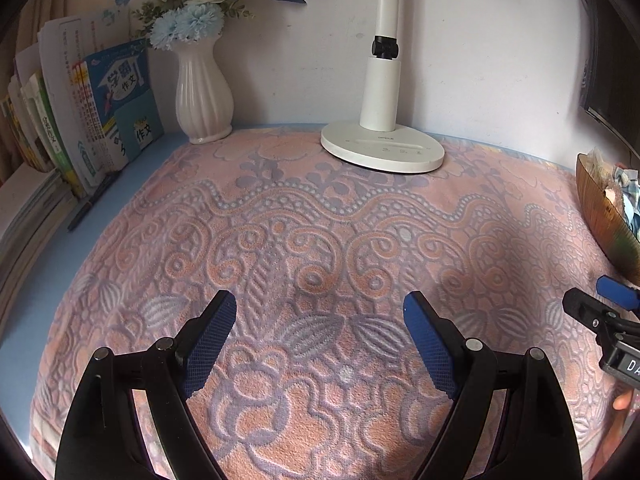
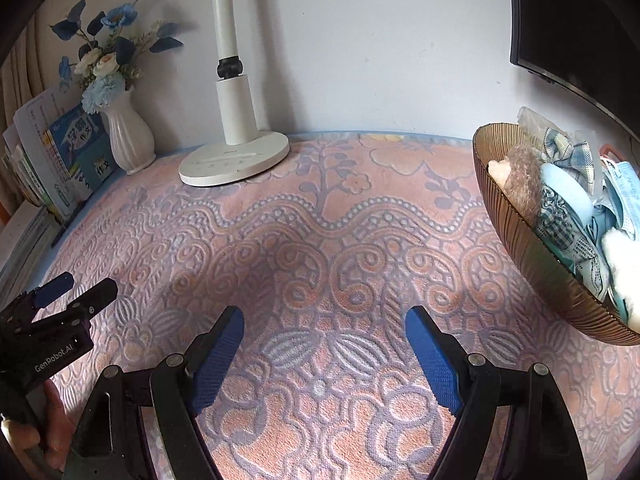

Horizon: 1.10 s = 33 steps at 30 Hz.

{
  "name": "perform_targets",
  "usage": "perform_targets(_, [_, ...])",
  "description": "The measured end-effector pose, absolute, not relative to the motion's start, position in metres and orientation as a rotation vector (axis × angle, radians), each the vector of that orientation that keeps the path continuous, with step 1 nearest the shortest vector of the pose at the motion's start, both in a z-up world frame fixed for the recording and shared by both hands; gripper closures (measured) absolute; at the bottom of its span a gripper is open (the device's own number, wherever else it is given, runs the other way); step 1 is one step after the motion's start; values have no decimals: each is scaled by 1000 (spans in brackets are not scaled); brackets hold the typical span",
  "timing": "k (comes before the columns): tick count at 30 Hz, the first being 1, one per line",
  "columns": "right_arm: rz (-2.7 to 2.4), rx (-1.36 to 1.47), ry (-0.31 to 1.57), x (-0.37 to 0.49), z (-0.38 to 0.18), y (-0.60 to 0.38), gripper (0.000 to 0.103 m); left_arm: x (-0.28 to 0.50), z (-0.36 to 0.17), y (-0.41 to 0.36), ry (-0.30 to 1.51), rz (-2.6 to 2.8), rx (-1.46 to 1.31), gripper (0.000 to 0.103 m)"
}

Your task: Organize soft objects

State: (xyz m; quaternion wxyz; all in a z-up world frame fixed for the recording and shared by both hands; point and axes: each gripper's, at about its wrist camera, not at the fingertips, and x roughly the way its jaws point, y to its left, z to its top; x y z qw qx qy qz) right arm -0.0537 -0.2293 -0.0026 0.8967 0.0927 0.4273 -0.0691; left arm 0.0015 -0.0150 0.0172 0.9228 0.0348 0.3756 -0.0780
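books leaning, white ribbed vase (image 1: pixel 204 92) and white desk lamp (image 1: pixel 382 148) standing at left and rear | left gripper (image 1: pixel 320 340) hovering released, empty | right gripper (image 2: pixel 324 354) hovering released, empty | pink-and-grey patterned towel (image 2: pixel 320 220) covering the desk | amber ribbed bowl (image 2: pixel 520 248) sitting at right, holding light, limp cloth items (image 2: pixel 568 184); pinching a fold looks best

Left gripper (image 1: pixel 320 312) is held wide open w/ nothing between the blue pads, over a pink patterned towel (image 1: pixel 320 232). White lamp base (image 1: pixel 382 148) and vase (image 1: pixel 204 96) are set at the back (books (image 1: pixel 100 120) stacked left). Bowl (image 1: pixel 600 216) is seen at the right edge.
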Motion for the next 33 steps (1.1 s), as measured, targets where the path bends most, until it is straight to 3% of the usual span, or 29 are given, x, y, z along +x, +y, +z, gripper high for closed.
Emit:
perform_targets(5, [-148, 189, 860, -60, -4, -228, 20, 4, 17, -12, 777, -158, 57, 17])
perform_targets(11, [-187, 126, 785, -72, 6, -218, 0, 3, 17, -12, 771, -155, 67, 12])
perform_targets(16, [-197, 150, 796, -72, 5, -222, 0, 0, 18, -14, 760, -143, 84, 5])
perform_targets(33, [-197, 185, 812, -69, 2, -223, 0, 0, 18, -15, 764, -150, 85, 4])
